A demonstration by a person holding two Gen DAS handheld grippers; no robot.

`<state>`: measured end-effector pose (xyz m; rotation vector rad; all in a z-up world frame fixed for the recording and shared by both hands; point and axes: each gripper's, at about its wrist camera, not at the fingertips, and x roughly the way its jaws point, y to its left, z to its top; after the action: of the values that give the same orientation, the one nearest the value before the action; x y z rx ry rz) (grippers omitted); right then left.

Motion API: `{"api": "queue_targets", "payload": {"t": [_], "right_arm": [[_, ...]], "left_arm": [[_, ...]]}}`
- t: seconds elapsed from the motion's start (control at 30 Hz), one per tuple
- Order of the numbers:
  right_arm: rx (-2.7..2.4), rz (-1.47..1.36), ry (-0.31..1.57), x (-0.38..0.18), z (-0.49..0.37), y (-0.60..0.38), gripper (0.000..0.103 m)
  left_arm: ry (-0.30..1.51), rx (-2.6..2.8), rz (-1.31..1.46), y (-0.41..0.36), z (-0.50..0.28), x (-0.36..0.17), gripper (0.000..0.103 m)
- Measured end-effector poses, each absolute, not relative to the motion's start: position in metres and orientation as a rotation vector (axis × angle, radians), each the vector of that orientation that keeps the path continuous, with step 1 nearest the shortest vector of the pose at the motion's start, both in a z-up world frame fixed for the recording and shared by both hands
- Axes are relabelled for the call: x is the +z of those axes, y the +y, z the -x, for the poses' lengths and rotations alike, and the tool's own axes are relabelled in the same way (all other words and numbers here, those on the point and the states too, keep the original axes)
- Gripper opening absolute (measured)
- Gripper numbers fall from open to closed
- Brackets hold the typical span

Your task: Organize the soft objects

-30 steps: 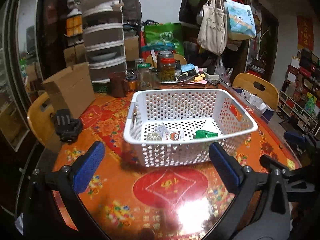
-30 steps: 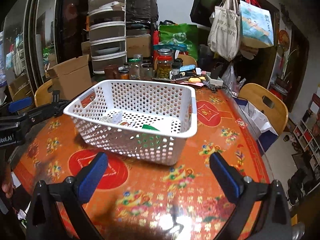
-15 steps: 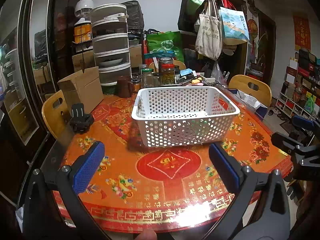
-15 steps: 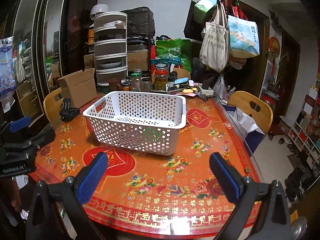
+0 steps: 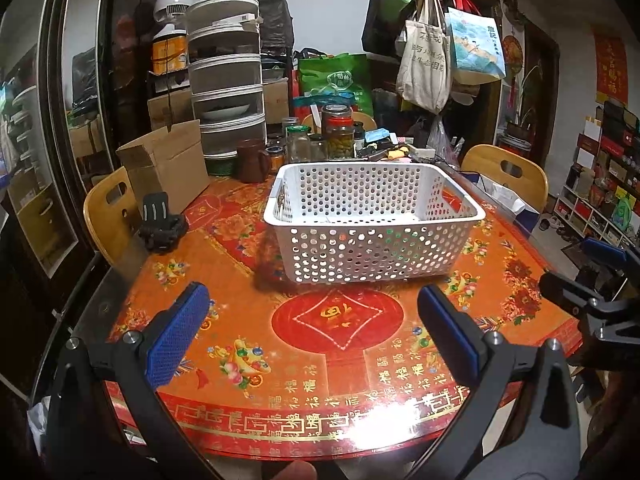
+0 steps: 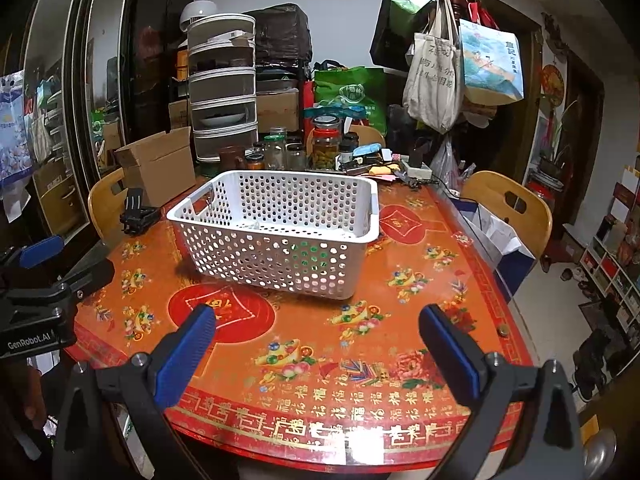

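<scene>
A white perforated basket [image 5: 372, 222] stands in the middle of the round red and orange table [image 5: 328, 344]; it also shows in the right wrist view [image 6: 276, 232]. Green shows through its holes [image 6: 302, 256]; its contents are otherwise hidden by the wall. My left gripper [image 5: 312, 332] is open and empty, held back over the table's near edge. My right gripper [image 6: 316, 344] is open and empty, also over the near edge. Each gripper shows at the side of the other's view.
A cardboard box [image 5: 168, 172], a black holder [image 5: 160, 224], a brown mug [image 5: 252, 166] and several jars [image 5: 340, 132] stand behind the basket. Wooden chairs [image 5: 508, 172] stand around the table. Bags [image 5: 424, 68] hang on a rack at the back.
Both grippers have drawn back from the basket toward the table's near edge and dropped lower. The basket's contents have gone out of sight behind its wall.
</scene>
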<state>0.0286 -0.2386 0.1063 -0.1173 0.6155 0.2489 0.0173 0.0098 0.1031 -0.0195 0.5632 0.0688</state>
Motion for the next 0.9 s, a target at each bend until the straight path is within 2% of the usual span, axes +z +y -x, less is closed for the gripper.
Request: {"api": "queue_targets", "payload": {"t": [0.9], "right_arm": [[0.256,0.116,0.615,0.1054,-0.0279,-0.2371,0.101]], "left_arm": [[0.569,0.053,0.019,0.0082,-0.0184,0.1014,0.103]]}}
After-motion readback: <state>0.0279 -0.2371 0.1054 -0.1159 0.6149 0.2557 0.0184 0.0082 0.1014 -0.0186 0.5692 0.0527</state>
